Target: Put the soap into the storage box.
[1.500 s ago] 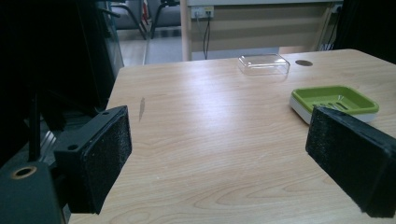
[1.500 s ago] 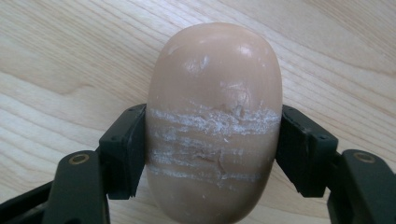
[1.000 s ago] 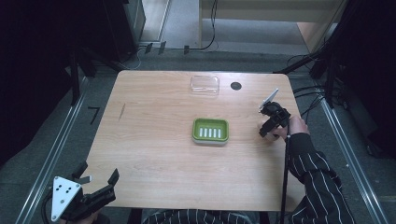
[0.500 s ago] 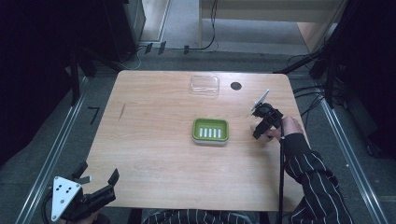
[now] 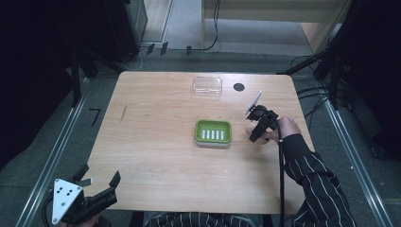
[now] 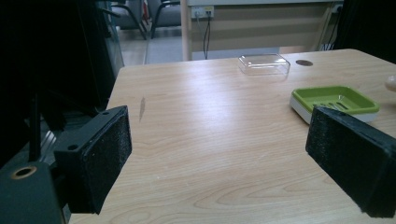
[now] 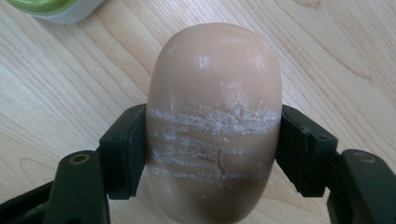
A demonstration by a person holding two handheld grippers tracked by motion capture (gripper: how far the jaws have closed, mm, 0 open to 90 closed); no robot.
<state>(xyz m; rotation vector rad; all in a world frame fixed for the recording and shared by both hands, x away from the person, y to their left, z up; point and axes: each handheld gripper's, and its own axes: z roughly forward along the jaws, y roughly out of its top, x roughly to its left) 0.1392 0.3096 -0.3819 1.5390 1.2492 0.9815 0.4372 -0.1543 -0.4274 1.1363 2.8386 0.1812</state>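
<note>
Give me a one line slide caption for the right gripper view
Right hand-held gripper clamps a scuffed tan soap bar above the wooden table.

1. In the high view, the wooden table (image 5: pixel 161 151) is lit well and evenly from above. The floor and racks all around it are very dark, mostly at 9 o'clock and 3 o'clock.
2. Shadows on the table are soft and small. The green soap dish (image 5: pixel 213 133) has a thin dark edge at 6 o'clock.
3. The high view is a little grainy, and small things look fuzzy.
4. In the left gripper view, a pale shine sits on the wood near the middle. The near black pads (image 6: pixel 100 161) look soft and blurry.
5. In the right gripper view, the soap (image 7: pixel 215 121) is bright and sharp. The corner at 11 o'clock is blurry.
</note>
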